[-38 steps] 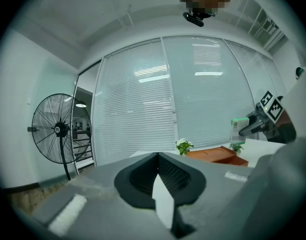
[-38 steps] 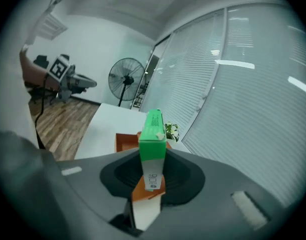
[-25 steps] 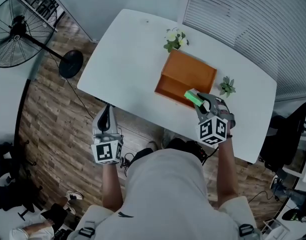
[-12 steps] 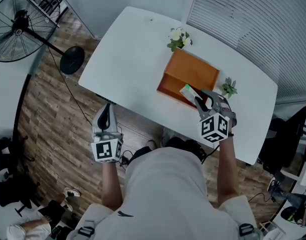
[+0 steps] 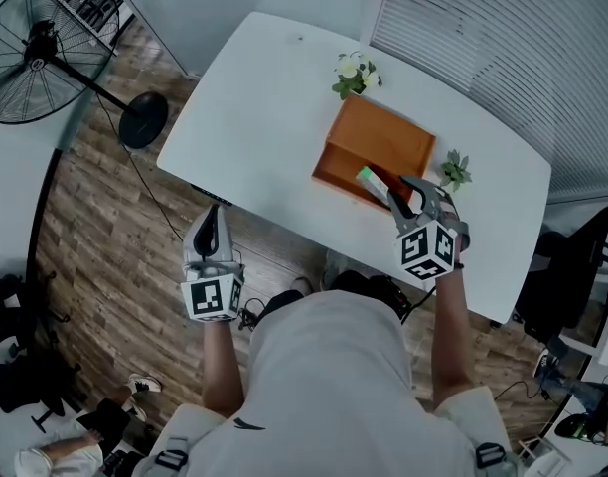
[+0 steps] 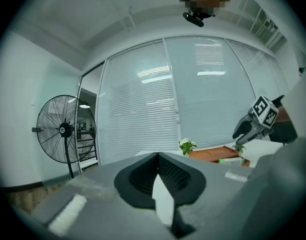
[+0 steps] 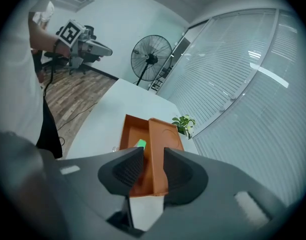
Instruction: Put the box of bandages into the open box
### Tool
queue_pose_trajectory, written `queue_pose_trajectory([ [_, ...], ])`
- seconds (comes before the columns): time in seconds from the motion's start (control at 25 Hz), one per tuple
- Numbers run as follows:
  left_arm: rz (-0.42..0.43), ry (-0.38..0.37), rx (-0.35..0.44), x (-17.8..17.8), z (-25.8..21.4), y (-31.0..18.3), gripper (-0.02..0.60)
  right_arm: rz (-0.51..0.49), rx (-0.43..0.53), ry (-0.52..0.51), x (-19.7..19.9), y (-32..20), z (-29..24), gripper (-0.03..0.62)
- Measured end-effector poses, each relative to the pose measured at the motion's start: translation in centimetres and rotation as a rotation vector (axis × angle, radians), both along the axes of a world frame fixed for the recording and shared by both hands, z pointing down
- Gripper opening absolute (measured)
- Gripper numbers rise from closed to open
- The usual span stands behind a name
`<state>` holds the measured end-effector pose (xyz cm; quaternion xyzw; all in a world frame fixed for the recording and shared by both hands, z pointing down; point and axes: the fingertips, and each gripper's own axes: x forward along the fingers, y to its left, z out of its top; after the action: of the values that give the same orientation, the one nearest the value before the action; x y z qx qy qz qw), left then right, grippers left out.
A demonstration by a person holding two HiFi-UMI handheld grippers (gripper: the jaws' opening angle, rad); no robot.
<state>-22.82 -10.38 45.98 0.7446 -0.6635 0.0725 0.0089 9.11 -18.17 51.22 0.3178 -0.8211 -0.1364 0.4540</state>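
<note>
A: What is the bandage box (image 5: 372, 180) looking like?

B: It is showing as a small, narrow carton, bright green on one face with a white end. It is lying inside the open box (image 5: 385, 139), in the deeper orange tray part, at the end nearest the right gripper (image 5: 411, 195). Neither gripper is touching it.

A: And the grippers?

B: The right gripper is hanging above that end of the tray, its jaws standing wide apart with nothing between the pads. The left gripper (image 5: 212, 222) is hovering well away, off the white table (image 5: 254, 107) and over the wood floor (image 5: 95, 227), its jaws pressing together on nothing.

A: What is the right gripper view giving you that the head view is not?

B: It is looking along the orange box lengthwise. The tray is lying on the left with the green carton in it, the flat lid (image 7: 165, 131) is lying open on the right, and a flowering plant (image 7: 184, 124) is standing just past the far end. It is also catching the left gripper far off beside the person.

A: And the left gripper view?

B: It is seeing the table nearly edge-on, so the carton's pale side is showing low against the orange box. The right gripper is hanging over it, and a standing fan (image 6: 63, 129) is showing at the left.
</note>
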Motion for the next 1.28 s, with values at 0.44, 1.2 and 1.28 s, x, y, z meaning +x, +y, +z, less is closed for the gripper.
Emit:
queue_pose_trajectory([
  [0.44, 0.008, 0.009, 0.013, 0.5, -0.6, 0.9, 0.006, 0.254, 0.056, -0.853, 3.1, 1.0, -7.9, 0.107],
  [1.2, 0.033, 0.016, 0.042, 0.7, -1.1, 2.4, 0.005, 0.366, 0.223, -0.873, 6.1, 6.0, -7.6, 0.002],
  [1.28, 0.031, 0.016, 0.042, 0.7, -1.1, 2.4, 0.006, 0.367, 0.219, -0.865, 6.0, 6.1, -7.5, 0.002],
])
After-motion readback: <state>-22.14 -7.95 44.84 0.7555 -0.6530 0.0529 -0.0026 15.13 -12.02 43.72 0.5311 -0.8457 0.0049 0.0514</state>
